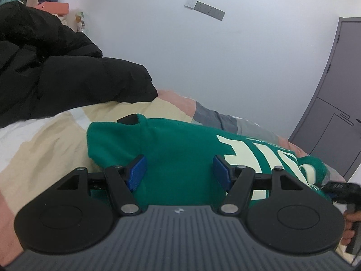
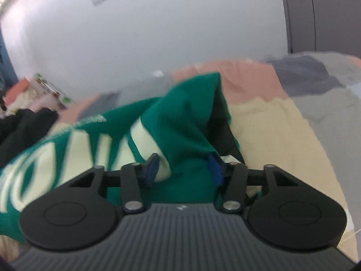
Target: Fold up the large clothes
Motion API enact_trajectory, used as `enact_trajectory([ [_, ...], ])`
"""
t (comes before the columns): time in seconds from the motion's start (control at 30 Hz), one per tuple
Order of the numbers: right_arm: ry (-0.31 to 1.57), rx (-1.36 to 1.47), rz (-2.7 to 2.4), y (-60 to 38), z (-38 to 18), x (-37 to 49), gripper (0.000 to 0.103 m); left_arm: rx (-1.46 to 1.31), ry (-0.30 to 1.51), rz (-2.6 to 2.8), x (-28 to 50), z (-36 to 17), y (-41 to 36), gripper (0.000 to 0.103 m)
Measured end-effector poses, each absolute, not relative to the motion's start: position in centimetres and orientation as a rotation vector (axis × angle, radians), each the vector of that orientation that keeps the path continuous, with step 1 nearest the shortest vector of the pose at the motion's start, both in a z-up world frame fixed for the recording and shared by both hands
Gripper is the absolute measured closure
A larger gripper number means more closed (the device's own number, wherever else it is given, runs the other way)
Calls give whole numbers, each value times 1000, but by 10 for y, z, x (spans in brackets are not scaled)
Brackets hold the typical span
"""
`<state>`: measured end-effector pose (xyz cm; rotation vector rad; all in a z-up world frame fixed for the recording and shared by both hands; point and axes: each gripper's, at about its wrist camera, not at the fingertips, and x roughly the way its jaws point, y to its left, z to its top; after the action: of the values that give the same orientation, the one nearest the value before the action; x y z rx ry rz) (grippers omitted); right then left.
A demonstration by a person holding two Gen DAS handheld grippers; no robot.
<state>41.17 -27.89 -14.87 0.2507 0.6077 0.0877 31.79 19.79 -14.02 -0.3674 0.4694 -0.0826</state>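
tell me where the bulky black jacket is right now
In the left wrist view the bulky black jacket lies heaped at the upper left on the patchwork bed cover, behind and left of the green sweatshirt.

I see the green sweatshirt (image 1: 180,149) with pale lettering lying rumpled on the bed, mid-frame, 1 part raised in a peak.

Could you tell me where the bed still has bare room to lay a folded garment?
Bare bedspread lies right of the green sweatshirt, and a strip separates it from the black coat. The coat's corner is crowded.
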Motion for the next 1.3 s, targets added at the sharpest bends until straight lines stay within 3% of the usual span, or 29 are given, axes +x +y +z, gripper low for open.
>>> enact_trajectory([
  [0.27,635,281,109,-278,-166,425,54,-380,476,-72,343,-149,202,33],
  [0.5,603,357,91,-282,-146,412,52,-517,461,-89,313,-123,218,32],
  [0.53,601,386,95,-284,-142,405,49,-547,453,-95,306,-118,220,31],
  [0.6,596,481,92,-291,-136,389,28,-595,449,-88,289,-109,225,26],
  [0.63,593,531,97,-293,-134,383,25,-619,454,-76,281,-106,227,21],
  [0.8,622,781,181,-293,-136,349,25,-806,575,-84,259,-127,237,19],
  [1.03,712,828,260,-268,-152,344,25,-1201,663,-130,280,-185,256,19],
  [1.2,727,878,267,-267,-172,363,26,-1301,573,-169,297,-196,266,26],
  [1.23,729,886,276,-267,-176,368,27,-1280,550,-179,299,-193,265,39],
  [1.3,729,890,286,-267,-178,372,45,-1198,535,-191,301,-185,266,50],
])
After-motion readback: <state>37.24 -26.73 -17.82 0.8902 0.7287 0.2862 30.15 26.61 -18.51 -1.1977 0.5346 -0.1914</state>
